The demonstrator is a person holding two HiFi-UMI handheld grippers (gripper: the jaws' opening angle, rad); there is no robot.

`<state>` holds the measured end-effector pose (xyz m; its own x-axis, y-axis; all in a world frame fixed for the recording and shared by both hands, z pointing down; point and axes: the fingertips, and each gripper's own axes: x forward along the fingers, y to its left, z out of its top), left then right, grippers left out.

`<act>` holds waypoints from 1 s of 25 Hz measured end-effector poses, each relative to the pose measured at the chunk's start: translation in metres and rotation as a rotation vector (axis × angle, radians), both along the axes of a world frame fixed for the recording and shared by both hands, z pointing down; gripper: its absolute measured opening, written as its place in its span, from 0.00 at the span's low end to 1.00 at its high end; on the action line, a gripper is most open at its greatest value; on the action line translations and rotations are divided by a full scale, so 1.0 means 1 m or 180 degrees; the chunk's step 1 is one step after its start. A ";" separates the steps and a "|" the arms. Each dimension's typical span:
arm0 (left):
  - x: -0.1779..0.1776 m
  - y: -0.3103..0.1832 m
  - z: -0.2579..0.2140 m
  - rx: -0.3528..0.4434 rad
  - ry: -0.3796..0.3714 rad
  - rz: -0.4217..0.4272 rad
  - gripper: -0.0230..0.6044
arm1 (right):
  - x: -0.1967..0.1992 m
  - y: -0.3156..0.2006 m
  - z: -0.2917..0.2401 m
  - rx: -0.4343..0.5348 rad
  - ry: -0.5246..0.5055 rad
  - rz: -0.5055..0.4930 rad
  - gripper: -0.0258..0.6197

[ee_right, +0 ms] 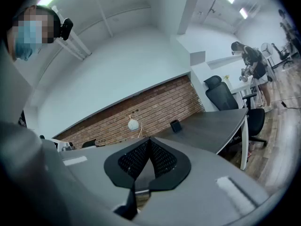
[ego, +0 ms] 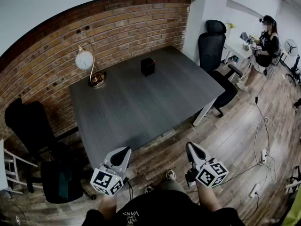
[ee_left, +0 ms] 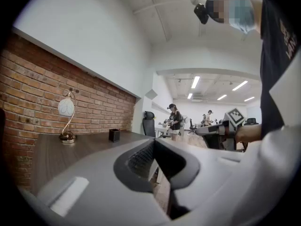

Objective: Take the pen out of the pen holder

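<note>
Brick wall (ego: 117, 27) backs dark table (ego: 141, 112) bearing lamp (ego: 86, 61) and pen holder (ego: 148, 66)

Legible text: one word, "VANS", printed in white on the person's dark shirt (ego: 131, 214) at the near edge of the head view, seen upside down. The smaller lines next to it are too small to read. The shirt print at the right of the left gripper view (ee_left: 285, 34) is cut off and illegible. The cube (ego: 107, 181) on the left gripper (ego: 126, 150) and the cube (ego: 211, 174) on the right gripper (ego: 190, 145) carry black-and-white square code patterns.
</note>
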<state>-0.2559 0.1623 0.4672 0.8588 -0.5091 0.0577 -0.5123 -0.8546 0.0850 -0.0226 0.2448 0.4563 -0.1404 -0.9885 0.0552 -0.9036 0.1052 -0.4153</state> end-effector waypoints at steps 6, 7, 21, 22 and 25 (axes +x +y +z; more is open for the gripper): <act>0.009 0.003 0.002 -0.0043 0.0034 0.0042 0.12 | -0.004 -0.004 -0.003 -0.0001 0.0030 -0.0055 0.04; 0.012 0.003 0.004 -0.0054 0.0024 0.0052 0.12 | -0.004 -0.005 -0.004 0.0020 0.0038 -0.0090 0.04; 0.076 -0.032 0.005 0.0008 0.0014 -0.0288 0.12 | 0.039 -0.063 0.004 0.0030 0.0152 -0.0609 0.09; 0.082 -0.036 0.005 0.0004 0.0006 -0.0348 0.12 | 0.044 -0.068 0.005 0.0023 0.0162 -0.0671 0.12; 0.099 -0.043 0.007 -0.0012 0.0006 -0.0505 0.12 | 0.062 -0.084 0.006 0.0027 0.0163 -0.0832 0.12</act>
